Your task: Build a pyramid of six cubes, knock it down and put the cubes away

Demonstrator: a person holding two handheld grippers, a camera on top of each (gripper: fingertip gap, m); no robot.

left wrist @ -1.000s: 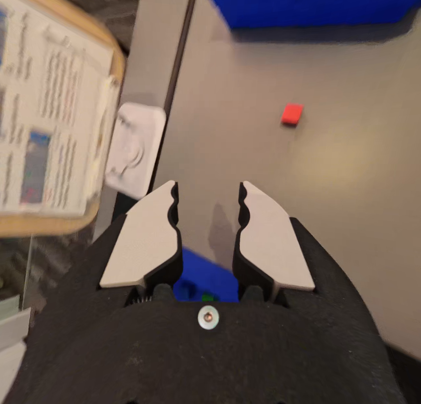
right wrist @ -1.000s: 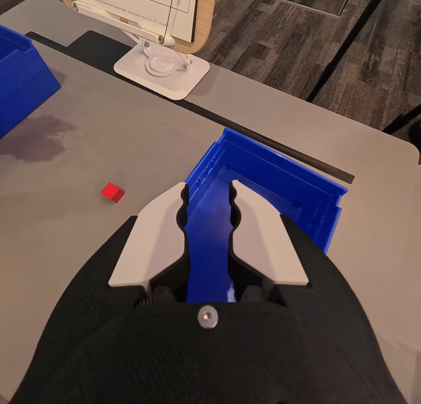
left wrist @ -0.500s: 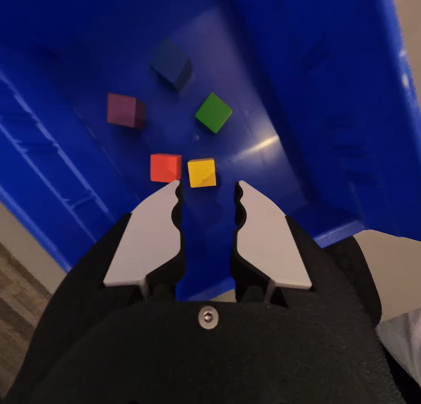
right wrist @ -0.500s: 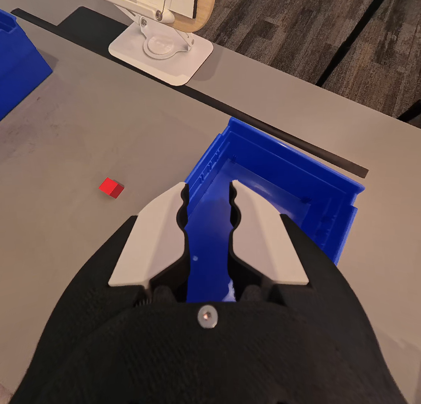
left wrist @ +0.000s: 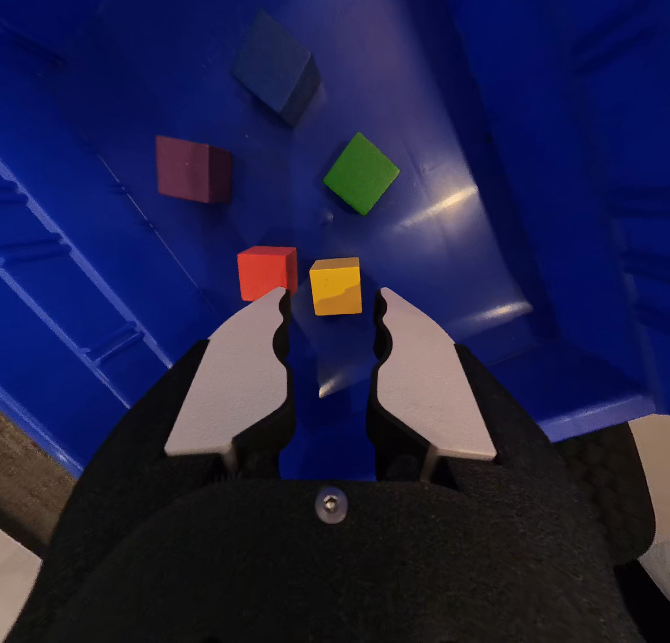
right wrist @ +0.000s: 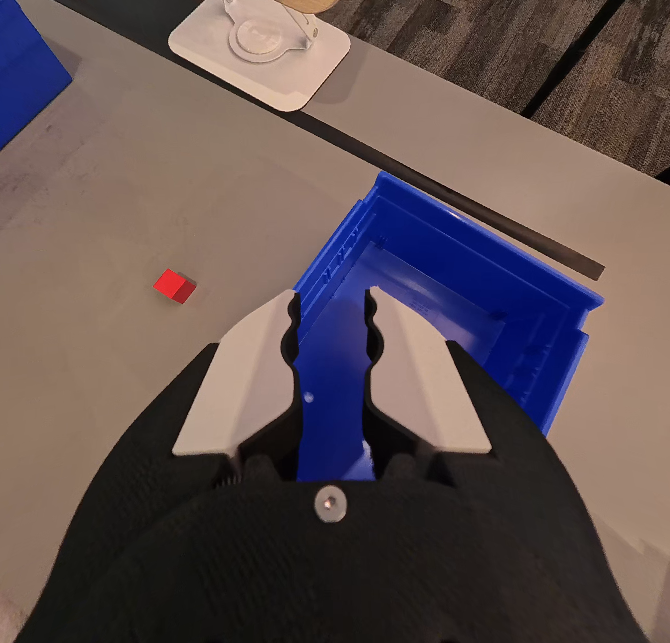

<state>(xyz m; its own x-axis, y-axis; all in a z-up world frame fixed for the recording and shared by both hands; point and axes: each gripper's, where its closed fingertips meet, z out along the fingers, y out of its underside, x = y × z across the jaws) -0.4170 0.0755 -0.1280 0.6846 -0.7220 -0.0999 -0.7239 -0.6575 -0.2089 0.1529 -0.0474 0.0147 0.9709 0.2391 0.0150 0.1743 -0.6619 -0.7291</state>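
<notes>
Left gripper (left wrist: pixel 331 292) hangs inside a blue bin (left wrist: pixel 544 154) with its jaws apart and nothing in them - yellow cube (left wrist: pixel 336 286) sits just past the tips, orange-red cube (left wrist: pixel 266 272) beside it on the left, and the green cube (left wrist: pixel 360 172), purple cube (left wrist: pixel 192 169) and dark blue cube (left wrist: pixel 275 67) lie farther in. Right gripper (right wrist: pixel 331 294) is also parted and empty over a second blue bin (right wrist: pixel 471 263) - a lone red cube (right wrist: pixel 174 285) sits on the grey table (right wrist: pixel 145 190) to its left, with a white stand (right wrist: pixel 261 45) at the far edge.
</notes>
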